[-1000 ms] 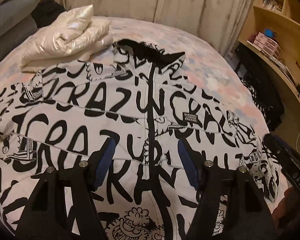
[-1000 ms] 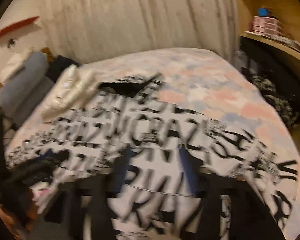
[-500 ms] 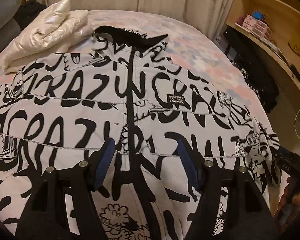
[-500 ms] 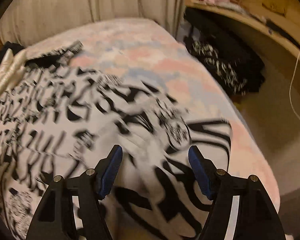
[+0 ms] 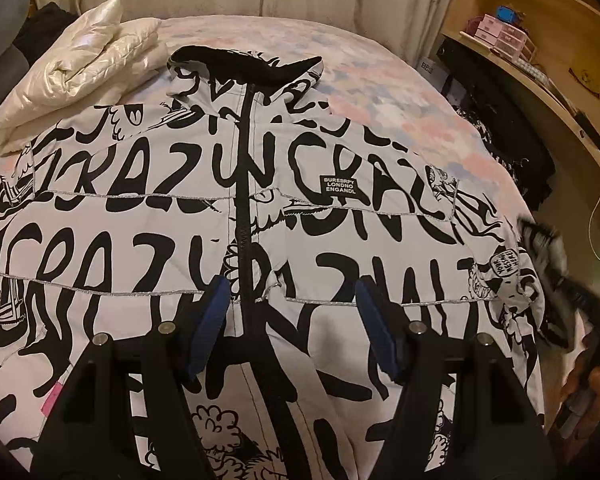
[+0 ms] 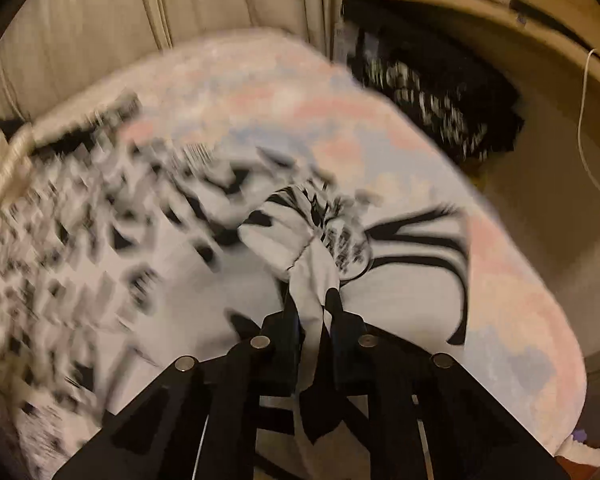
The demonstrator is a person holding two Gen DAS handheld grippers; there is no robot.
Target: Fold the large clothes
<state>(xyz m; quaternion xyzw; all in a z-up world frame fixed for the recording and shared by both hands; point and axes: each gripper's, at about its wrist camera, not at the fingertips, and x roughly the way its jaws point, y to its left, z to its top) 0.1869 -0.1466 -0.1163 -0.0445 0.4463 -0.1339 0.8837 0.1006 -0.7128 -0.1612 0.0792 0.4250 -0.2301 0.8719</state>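
Observation:
A large white jacket [image 5: 172, 216] with black graffiti lettering and a black zip lies spread front-up on the bed, collar at the far end. My left gripper [image 5: 290, 312] is open and empty, hovering over the jacket's lower middle by the zip. My right gripper [image 6: 314, 312] is shut on a bunched fold of the jacket's right sleeve [image 6: 312, 256] and lifts it off the bed; this view is blurred by motion. The right gripper also shows blurred in the left wrist view [image 5: 556, 280] at the jacket's right edge.
A folded cream puffer jacket [image 5: 80, 76] lies at the bed's far left. The pastel bedspread [image 5: 380, 92] is bare at the far right. A wooden shelf [image 5: 540, 52] and dark clothes [image 6: 432, 96] stand right of the bed. Curtains hang behind.
My right gripper has closed on the jacket's right sleeve and pulled it up; it was open half a second ago. The left gripper has drifted a little right over the jacket.

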